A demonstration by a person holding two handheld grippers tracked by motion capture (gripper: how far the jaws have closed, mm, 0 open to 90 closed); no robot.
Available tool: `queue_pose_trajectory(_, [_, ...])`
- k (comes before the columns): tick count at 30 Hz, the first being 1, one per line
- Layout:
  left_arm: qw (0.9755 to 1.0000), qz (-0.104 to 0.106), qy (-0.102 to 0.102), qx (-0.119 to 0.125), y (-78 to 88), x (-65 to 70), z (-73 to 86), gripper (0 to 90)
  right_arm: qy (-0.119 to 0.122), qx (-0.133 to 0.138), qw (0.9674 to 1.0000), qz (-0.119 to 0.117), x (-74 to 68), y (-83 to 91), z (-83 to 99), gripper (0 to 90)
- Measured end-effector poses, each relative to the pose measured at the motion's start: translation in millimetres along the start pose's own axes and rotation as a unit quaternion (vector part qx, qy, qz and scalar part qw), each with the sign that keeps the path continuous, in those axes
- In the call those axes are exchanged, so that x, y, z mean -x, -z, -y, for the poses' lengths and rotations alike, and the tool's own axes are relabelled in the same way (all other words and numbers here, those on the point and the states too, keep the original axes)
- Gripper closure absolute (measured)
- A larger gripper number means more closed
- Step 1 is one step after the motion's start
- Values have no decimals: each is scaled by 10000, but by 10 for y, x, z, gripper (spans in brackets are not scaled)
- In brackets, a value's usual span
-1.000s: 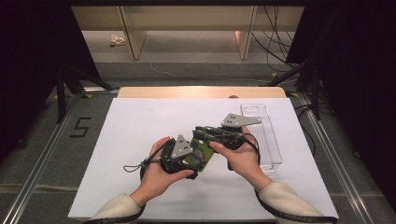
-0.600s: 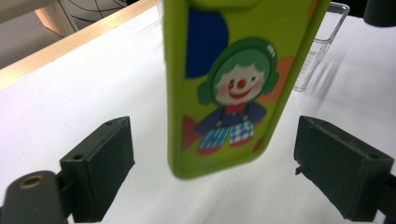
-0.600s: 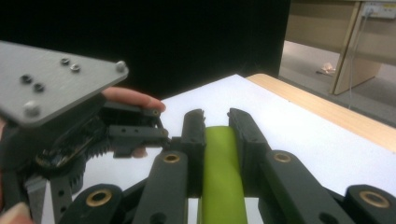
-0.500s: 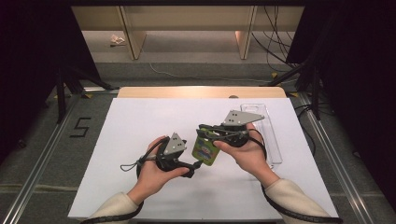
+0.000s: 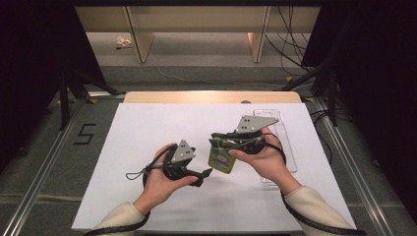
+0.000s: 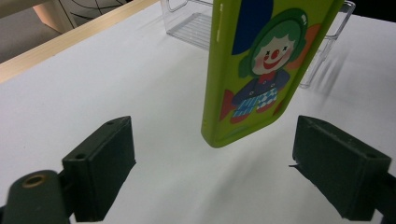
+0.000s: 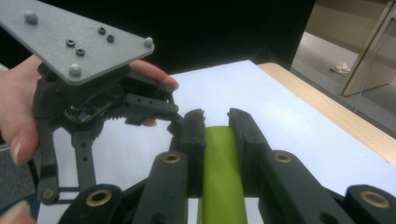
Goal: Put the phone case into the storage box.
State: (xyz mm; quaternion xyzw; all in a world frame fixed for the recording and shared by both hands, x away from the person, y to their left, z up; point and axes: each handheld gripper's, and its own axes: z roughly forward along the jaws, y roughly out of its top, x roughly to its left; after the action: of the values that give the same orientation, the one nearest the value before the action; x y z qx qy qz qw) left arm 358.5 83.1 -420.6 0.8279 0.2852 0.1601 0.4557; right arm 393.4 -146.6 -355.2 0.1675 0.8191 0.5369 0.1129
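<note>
A lime-green flat case (image 5: 221, 159) with a clown picture hangs on end just above the white table. My right gripper (image 5: 217, 141) is shut on its top edge; in the right gripper view the jaws (image 7: 215, 122) pinch the green case (image 7: 219, 168) narrow side up. My left gripper (image 5: 204, 175) sits to the case's lower left, pointing at it, and is open. In the left gripper view the case (image 6: 261, 70) hangs between and beyond the open left gripper (image 6: 217, 135), touching neither pad. The right gripper view also has the left gripper (image 7: 79, 93) in a hand.
A clear plastic tray (image 5: 282, 147) lies on the table behind the right hand, and in the left gripper view the tray (image 6: 191, 23) sits behind the case. The white table top (image 5: 147, 132) ends in a wooden strip (image 5: 211, 97) at the far side.
The right gripper has carried the green case a little to the right, away from the left gripper. The left hand has stayed almost where it was.
</note>
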Motion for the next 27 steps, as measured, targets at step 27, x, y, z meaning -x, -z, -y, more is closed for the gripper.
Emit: queue_pose_trajectory(27, [9982,463,-321,-197,-161,-20,76,191,-61,-67,9989,-466,-2,42,-50,776])
